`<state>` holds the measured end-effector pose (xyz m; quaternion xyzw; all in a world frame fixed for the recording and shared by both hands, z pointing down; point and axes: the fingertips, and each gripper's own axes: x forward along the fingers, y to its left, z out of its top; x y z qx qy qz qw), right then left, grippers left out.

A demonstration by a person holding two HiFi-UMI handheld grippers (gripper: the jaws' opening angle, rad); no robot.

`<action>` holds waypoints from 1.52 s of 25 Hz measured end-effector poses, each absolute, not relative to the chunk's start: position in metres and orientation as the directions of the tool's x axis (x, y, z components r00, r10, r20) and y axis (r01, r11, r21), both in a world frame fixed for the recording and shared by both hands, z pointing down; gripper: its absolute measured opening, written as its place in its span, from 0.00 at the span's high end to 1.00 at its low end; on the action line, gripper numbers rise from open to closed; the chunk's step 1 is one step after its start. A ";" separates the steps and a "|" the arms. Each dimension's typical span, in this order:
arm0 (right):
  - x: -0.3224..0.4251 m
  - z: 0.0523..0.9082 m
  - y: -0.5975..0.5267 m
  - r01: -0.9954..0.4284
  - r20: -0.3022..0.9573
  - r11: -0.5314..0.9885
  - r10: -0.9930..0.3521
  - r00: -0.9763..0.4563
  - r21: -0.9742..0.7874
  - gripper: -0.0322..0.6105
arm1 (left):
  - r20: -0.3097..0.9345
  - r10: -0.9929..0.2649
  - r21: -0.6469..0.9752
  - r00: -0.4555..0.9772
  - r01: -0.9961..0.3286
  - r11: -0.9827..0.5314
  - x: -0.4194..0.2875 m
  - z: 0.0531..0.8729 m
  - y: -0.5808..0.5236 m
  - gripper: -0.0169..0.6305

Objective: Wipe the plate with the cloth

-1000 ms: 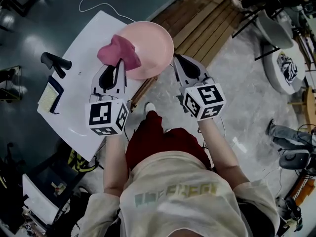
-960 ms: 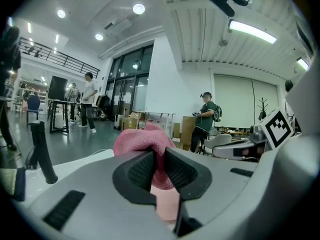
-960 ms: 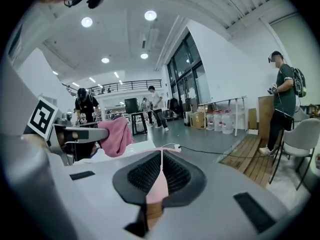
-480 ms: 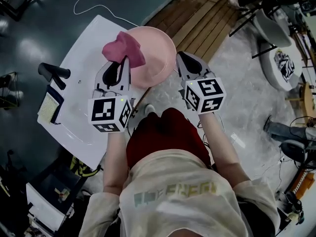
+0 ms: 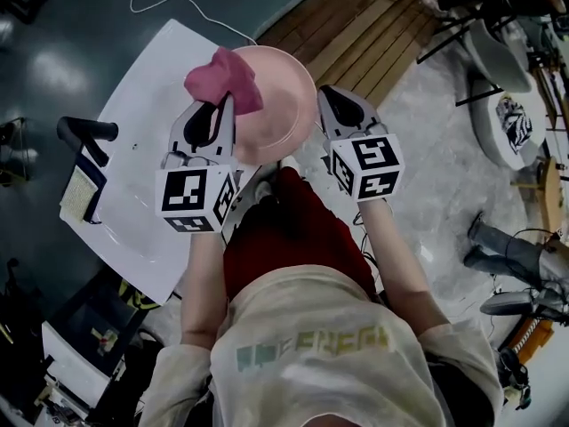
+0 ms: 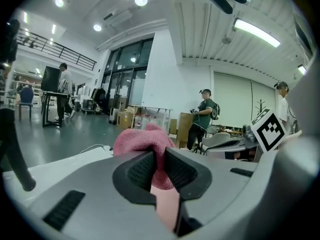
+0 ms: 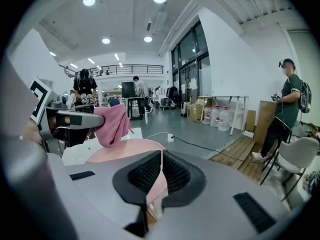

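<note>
L tongs clenched on crumpled pink terry cloth, at far-left rim of round pink plate; contact unclear. R tongs clamped on plate's right rim, holding it over white surface's right edge. Wiping looks barely begun; most of plate prob. left.

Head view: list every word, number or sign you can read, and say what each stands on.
None reads clearly.
Shirt: a row of pale letters, too blurred to read.
Left cube: black-and-white square markers, no words.
Right cube: the same kind of markers, no words.
White disc at right: a dark graphic, too small to read.
</note>
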<state>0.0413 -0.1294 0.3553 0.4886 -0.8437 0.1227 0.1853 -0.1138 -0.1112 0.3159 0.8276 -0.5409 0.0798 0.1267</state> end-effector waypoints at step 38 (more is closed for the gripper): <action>0.039 0.443 -0.196 -0.774 0.686 0.602 -0.479 -0.549 -0.199 0.81 | 0.418 -0.852 0.183 0.315 -0.948 -0.260 -0.097 0.369 -0.186 0.88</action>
